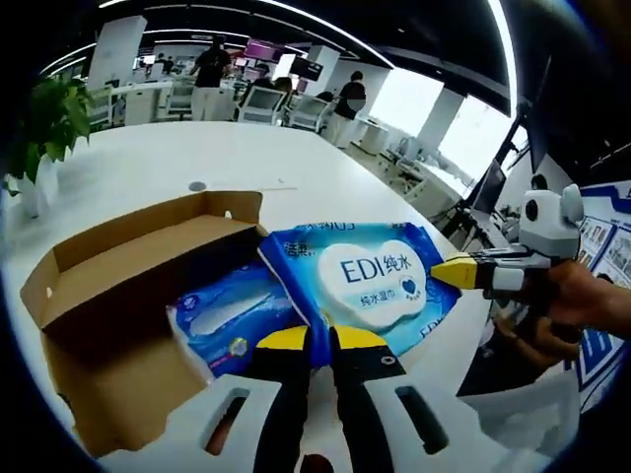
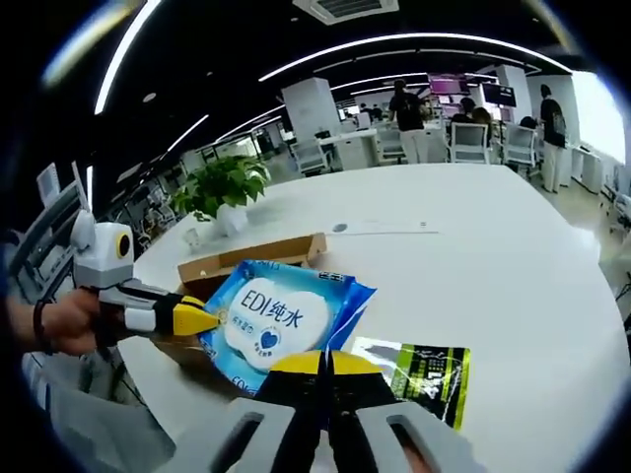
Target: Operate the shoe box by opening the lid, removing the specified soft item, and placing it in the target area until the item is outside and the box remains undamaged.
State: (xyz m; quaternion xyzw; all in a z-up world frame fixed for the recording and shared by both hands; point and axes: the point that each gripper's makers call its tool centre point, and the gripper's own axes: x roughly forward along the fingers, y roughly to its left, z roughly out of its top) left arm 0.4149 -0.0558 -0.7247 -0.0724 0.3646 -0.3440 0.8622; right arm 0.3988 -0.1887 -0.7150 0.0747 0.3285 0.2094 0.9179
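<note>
Both grippers pinch the blue wet-wipes pack (image 1: 370, 281) above the white table (image 1: 246, 158): left gripper (image 1: 322, 340) and right gripper (image 2: 325, 363) clamp opposite edges, beside the open cardboard shoe box (image 1: 118, 296)

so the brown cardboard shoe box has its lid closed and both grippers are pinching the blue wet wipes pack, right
Not quite: the brown cardboard shoe box has its lid open, as the left gripper view shows. Both the left gripper and right gripper do pinch the blue wet wipes pack.
</note>
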